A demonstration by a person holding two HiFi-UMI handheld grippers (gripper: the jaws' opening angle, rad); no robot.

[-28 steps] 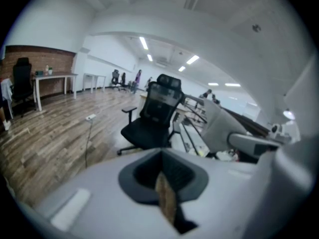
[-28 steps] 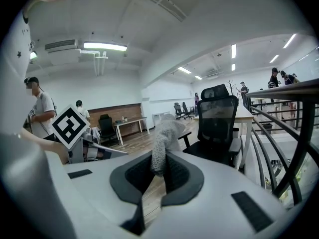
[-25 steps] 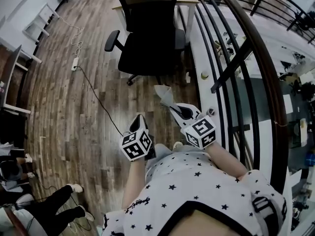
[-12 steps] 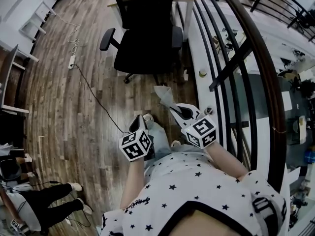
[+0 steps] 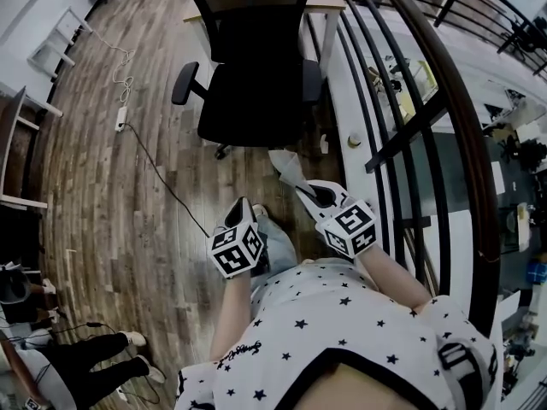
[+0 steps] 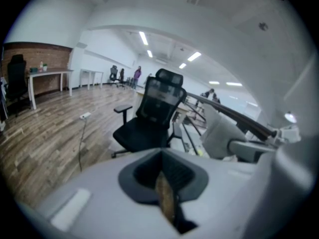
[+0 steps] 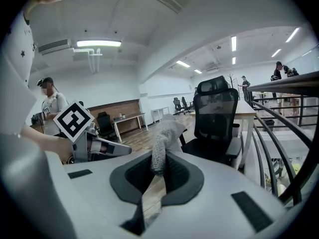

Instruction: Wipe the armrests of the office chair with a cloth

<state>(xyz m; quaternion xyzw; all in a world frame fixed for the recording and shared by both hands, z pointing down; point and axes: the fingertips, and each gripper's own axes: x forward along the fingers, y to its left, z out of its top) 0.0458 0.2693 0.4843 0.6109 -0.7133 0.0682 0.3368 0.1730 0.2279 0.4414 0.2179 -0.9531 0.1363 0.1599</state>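
Observation:
A black office chair [image 5: 252,67] stands ahead on the wood floor, with its left armrest [image 5: 183,84] and right armrest [image 5: 312,79] both bare. My right gripper [image 5: 309,192] is shut on a light grey cloth [image 5: 285,166], which sticks up and forward from the jaws, well short of the chair. In the right gripper view the cloth [image 7: 164,136] rises out of the gripper [image 7: 158,171], with the chair [image 7: 215,126] beyond it. My left gripper [image 5: 242,214] hangs beside the right one, shut with nothing in it. In the left gripper view, the gripper [image 6: 163,183] points at the chair [image 6: 149,118].
A dark curved railing [image 5: 419,101] with bars runs along the right. A cable [image 5: 162,178] and a power strip [image 5: 120,118] lie on the floor at left. A desk [image 5: 329,2] stands behind the chair. Another person's legs [image 5: 85,361] are at lower left.
The chair sits a little lower and nearer in the head view, and my knee now shows between the grippers. Both grippers keep the same pose, the cloth still held.

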